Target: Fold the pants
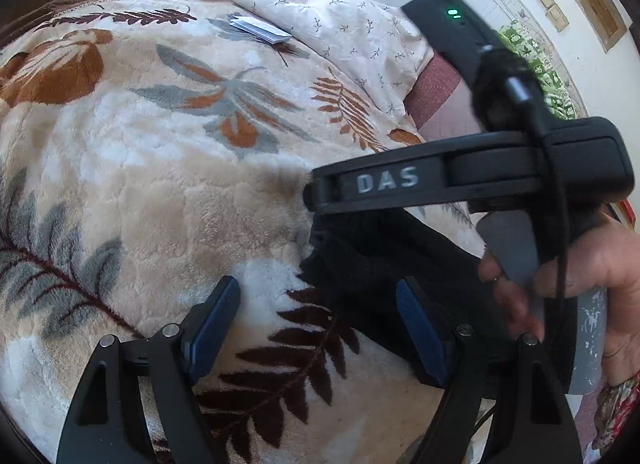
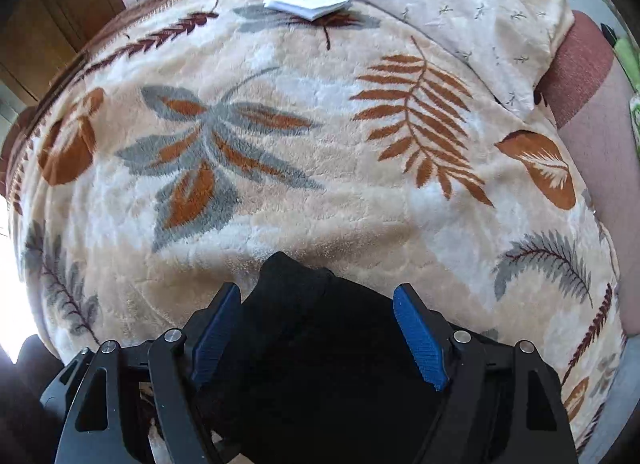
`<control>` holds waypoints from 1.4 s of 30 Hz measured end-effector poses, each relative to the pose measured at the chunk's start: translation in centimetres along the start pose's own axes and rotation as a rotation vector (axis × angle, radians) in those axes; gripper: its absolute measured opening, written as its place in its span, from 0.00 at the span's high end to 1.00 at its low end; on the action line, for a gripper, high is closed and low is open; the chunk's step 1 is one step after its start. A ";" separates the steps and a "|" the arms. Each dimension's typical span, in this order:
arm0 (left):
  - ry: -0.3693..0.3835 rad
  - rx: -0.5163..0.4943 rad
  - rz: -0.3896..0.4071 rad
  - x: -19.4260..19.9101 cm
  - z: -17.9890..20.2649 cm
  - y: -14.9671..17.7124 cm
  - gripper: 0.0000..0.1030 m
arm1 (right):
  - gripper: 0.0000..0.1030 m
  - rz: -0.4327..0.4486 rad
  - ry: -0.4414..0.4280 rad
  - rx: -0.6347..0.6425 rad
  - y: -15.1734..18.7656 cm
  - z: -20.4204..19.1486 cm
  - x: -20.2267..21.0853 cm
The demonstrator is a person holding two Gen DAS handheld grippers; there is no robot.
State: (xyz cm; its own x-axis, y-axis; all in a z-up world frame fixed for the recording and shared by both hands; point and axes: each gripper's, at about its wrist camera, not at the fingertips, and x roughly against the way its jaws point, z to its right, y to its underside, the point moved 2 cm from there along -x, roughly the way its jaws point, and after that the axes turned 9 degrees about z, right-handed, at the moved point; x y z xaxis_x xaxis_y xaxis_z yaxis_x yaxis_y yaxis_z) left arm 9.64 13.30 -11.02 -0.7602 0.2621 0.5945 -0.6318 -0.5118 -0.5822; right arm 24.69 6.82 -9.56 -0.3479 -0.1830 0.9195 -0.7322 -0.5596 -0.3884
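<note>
We see both claws open wide and holding nothing. The left claw (image 1: 318,316) hangs over the leafy blanket (image 1: 160,144) on the bed, and the black pants (image 1: 372,256) lie just past its right finger. The right claw (image 2: 318,320) has the black pants (image 2: 320,364) between its blue pads (image 2: 418,340), not squeezed.

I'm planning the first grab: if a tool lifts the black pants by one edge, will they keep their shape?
Probably not. The black pants lie in soft, rumpled bumps on the leaf-print blanket, so they will likely droop. The plush blanket may drag on the cloth. They look light, though the dark fabric hides its thickness.
</note>
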 end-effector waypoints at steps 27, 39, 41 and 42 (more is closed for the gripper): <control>0.219 -0.010 -0.139 -5.2 2.1 -0.3 0.75 | 0.79 0.058 -0.043 -0.020 1.2 1.6 2.2; 0.286 -0.041 -0.123 -3.3 6.9 -1.4 0.78 | 0.80 0.170 -0.101 -0.121 2.5 4.3 6.7; 0.294 -0.038 -0.129 -3.5 8.2 -1.4 0.78 | 0.80 0.190 -0.102 -0.148 3.1 5.4 7.6; 0.296 -0.045 -0.130 -3.5 9.0 -1.3 0.78 | 0.80 0.200 -0.101 -0.165 3.4 6.1 8.0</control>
State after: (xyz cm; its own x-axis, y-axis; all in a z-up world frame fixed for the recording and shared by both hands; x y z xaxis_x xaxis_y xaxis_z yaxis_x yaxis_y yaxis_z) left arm 14.49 5.70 -7.41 -0.6795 0.5530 0.4822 -0.7276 -0.4230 -0.5401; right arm 22.97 -1.54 -3.12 -0.4412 -0.3609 0.8216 -0.7429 -0.3668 -0.5600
